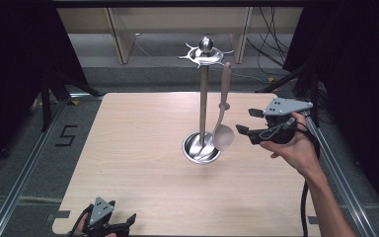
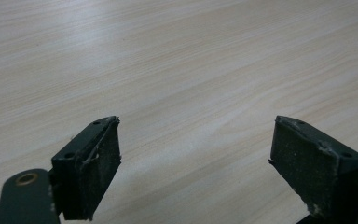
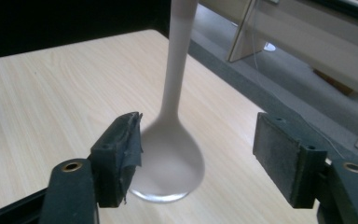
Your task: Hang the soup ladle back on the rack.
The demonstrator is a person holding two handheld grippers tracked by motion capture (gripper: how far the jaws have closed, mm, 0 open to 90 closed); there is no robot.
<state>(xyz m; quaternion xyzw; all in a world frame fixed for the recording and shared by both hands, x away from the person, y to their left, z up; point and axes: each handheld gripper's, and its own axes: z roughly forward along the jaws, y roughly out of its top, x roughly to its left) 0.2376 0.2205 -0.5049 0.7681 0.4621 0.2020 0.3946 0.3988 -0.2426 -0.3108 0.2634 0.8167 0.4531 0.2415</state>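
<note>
The ladle (image 1: 223,129) hangs from the top ring of the stand (image 1: 204,94), its bowl low, just above the stand's base cup (image 1: 201,148) and directly ahead of my right tool (image 1: 245,122). In the right gripper view the bowl (image 3: 170,161) sits between my jaws but nearer the left pad, and neither pad presses on it, so this tool is released and grasps nothing. I judge the step to be letting the ladle hang free and backing off; to do that well I should draw the tool straight back along its own line, keeping the jaws wide, so the left pad does not brush the bowl and set it swinging against the pole; I should not lift, since the handle rises past the tool's top edge to the hook.

The ladle is pale, matte, greyish-pink, with a slim handle widening into a round, shallow bowl; it hangs nearly upright, slightly tilted. The stand is polished steel with a ball knob.

My left tool (image 1: 109,228) rests at the near edge of the bench (image 1: 143,187), well apart, its jaws spread wide over bare wood, grasping nothing.
</note>
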